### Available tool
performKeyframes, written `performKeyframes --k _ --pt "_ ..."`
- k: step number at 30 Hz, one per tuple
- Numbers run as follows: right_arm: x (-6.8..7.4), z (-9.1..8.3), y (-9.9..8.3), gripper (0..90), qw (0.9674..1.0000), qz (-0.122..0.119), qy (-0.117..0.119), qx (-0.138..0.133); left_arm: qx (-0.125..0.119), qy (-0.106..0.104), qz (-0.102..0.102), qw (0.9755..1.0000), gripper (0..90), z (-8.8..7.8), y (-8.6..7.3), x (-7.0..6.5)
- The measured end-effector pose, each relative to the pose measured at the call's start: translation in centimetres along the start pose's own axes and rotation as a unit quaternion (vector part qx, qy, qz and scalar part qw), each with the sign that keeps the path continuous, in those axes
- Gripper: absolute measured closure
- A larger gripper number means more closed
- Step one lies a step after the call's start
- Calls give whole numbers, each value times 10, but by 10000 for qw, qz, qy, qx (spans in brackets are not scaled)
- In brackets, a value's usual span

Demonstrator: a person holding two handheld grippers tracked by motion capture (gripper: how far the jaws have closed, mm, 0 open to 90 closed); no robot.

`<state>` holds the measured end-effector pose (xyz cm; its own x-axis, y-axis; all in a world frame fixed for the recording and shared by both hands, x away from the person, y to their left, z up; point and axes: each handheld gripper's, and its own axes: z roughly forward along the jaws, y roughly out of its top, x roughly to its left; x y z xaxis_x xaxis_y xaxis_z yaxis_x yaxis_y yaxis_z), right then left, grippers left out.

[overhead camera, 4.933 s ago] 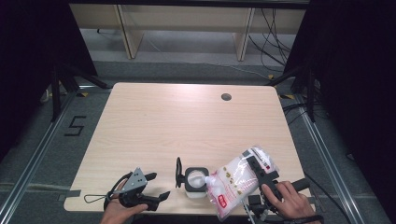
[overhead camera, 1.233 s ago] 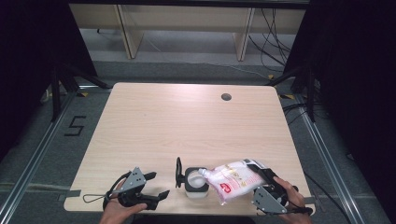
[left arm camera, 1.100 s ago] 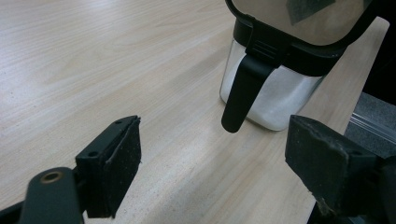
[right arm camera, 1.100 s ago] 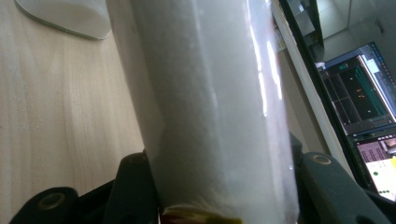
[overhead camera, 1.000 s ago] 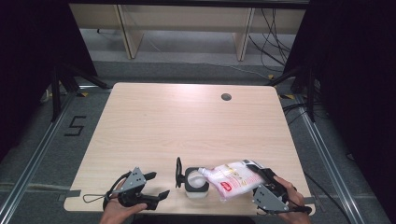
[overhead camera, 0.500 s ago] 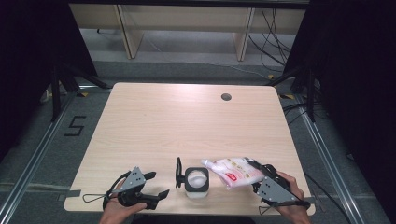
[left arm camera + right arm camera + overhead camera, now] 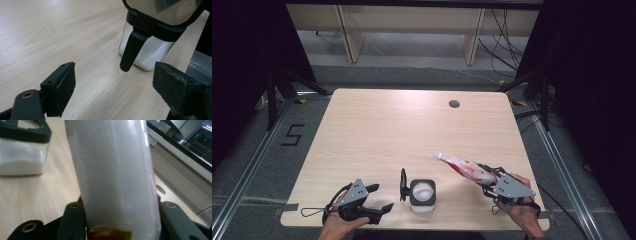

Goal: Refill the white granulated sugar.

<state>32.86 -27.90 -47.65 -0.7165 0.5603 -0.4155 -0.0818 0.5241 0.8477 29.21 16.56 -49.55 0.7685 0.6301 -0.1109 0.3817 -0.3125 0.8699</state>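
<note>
A square glass jar (image 7: 422, 195) of white powder stands near the table's front edge, with its black lid (image 7: 403, 184) flipped open to the left. My left gripper (image 7: 381, 198) rests left of the jar, open, with nothing between its fingers (image 7: 65, 85); the jar (image 7: 147, 55) and its lid tab (image 7: 131, 50) lie just ahead of it. My right gripper (image 7: 486, 180) is shut on a clear plastic bag (image 7: 459, 166) of white powder with red print. The bag is held off the table, right of the jar, and points up and left. In the right gripper view the bag (image 7: 115, 170) stands between the jaws, and the jar (image 7: 22, 157) is at the left.
The wooden table (image 7: 402, 130) has a round cable hole (image 7: 454, 104) at its back right. Shelving legs and cables stand on the floor behind the table. A "5" is marked on the floor (image 7: 292, 134) at the left.
My right gripper has carried the bag to the right, away from the jar's mouth, and turned it so it shows narrow and slanted. The left gripper has stayed put.
</note>
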Motion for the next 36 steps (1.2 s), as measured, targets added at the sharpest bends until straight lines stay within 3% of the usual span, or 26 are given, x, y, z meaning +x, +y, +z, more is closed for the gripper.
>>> performKeyframes --k 2,6,8,9,11,19,20,22,26,29,30,31,33,34,36 --pt "-4 4 -3 582 9999 111 40 -51 -39 -4 -45 10000 179 1 0 -1" --pt "-10 11 -7 585 9996 230 50 -161 13 5 61 10000 179 -1 0 1" --pt "-12 17 -12 586 9977 624 195 -170 -2 10 52 10000 179 -1 0 1" --pt "-14 19 -13 587 9977 599 214 -222 0 -1 -64 10000 179 -1 0 0" --pt "-14 23 -16 588 9965 791 216 -181 12 22 -8 10000 179 -1 0 1" --pt "-17 31 -23 597 9954 909 308 -68 -19 -12 86 10000 179 -1 0 1" --pt "-16 30 -24 597 9943 1016 314 -107 -15 0 -58 10000 179 -1 0 0" --pt "-19 29 -26 598 9933 1092 334 -155 -35 -5 -54 10000 179 0 0 -1" --pt "-20 29 -28 597 9924 1199 201 -197 0 -1 96 10000 179 -2 0 2" --pt "-19 28 -28 597 9916 1269 226 -129 1 7 137 9999 179 -2 1 2" --pt "-19 28 -28 597 9916 1269 226 -129 1 7 137 9999 179 -2 1 2" --pt "-19 27 -29 597 9907 1334 259 -44 -2 19 -29 10000 179 -1 0 0" --pt "-19 26 -30 597 9901 1375 283 -43 -1 7 63 10000 179 -2 0 1" --pt "-20 27 -30 597 9904 1347 280 -101 -6 17 -29 10000 179 -2 0 0" --pt "-19 28 -31 597 9907 1333 220 -155 9 51 2 10000 179 -2 0 0"
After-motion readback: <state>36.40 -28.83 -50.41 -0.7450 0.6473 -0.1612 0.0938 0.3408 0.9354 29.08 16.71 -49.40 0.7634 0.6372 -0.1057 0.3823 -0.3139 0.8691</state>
